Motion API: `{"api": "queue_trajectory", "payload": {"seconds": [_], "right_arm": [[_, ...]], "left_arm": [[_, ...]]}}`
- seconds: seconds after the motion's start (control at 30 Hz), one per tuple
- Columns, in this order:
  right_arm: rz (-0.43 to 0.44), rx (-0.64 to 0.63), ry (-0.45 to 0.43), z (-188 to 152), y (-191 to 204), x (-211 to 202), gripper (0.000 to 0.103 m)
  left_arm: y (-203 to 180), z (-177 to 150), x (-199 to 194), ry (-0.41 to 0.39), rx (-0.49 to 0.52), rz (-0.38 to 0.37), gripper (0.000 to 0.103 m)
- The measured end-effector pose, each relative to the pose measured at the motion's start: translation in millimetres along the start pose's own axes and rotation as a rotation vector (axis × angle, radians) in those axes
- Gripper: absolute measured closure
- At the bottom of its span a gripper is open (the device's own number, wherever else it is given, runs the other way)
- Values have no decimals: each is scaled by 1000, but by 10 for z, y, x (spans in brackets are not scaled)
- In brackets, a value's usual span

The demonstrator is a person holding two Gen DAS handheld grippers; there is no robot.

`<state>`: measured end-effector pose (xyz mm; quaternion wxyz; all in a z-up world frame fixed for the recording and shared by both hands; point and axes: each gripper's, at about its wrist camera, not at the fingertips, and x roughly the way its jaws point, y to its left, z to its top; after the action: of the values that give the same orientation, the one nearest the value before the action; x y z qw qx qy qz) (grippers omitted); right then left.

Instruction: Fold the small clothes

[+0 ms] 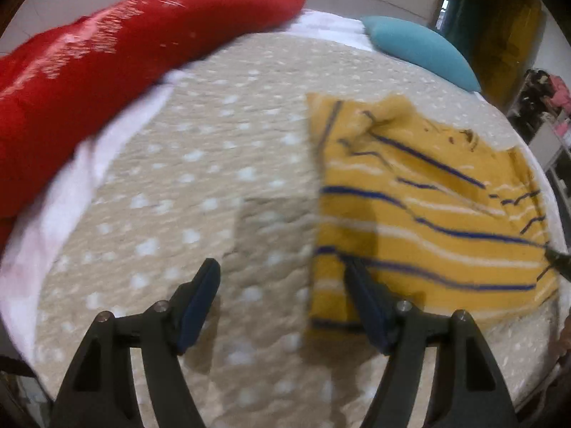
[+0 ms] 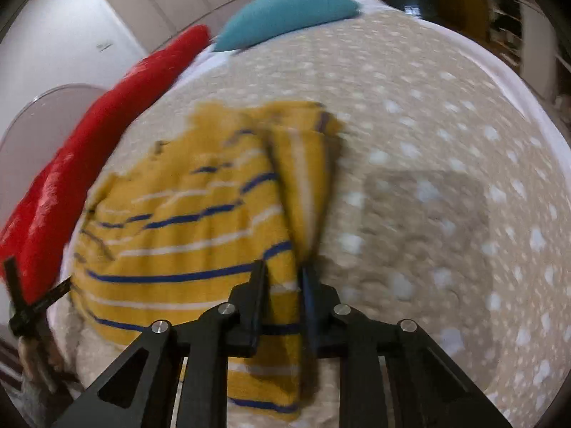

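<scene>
With the left gripper (image 1: 282,296) held empty and wide apart, the fold pinched by the right gripper (image 2: 283,278) should be laid squarely across the yellow striped shirt (image 2: 185,221).

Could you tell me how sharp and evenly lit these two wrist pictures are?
Left wrist view: motion-smeared, worst on the red pillow; the yellow striped garment stays readable; fisheye bends the bed edge. Right wrist view: blurrier still, stripes streaked; soft indoor light, faint blocky shadows on the bedspread, no glare.
</scene>
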<state>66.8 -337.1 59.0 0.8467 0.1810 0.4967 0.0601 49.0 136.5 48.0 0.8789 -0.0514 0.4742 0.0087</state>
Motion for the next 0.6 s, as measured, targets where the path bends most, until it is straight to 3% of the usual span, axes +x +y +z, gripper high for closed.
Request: {"api": "queue_trajectory", "payload": {"seconds": [0.17, 0.4, 0.47, 0.6], "right_arm": [[-132, 77, -65, -18, -227, -216, 75], [-74, 46, -133, -230, -226, -637, 73], [-82, 13, -140, -278, -164, -705, 73], [-73, -80, -143, -301, 282, -741, 72]], "left_arm": [[118, -98, -297, -38, -24, -4, 31], [-74, -58, 68, 25, -43, -144, 31], [-141, -30, 226, 55, -19, -102, 50], [116, 46, 219, 2, -169, -74, 61]]}}
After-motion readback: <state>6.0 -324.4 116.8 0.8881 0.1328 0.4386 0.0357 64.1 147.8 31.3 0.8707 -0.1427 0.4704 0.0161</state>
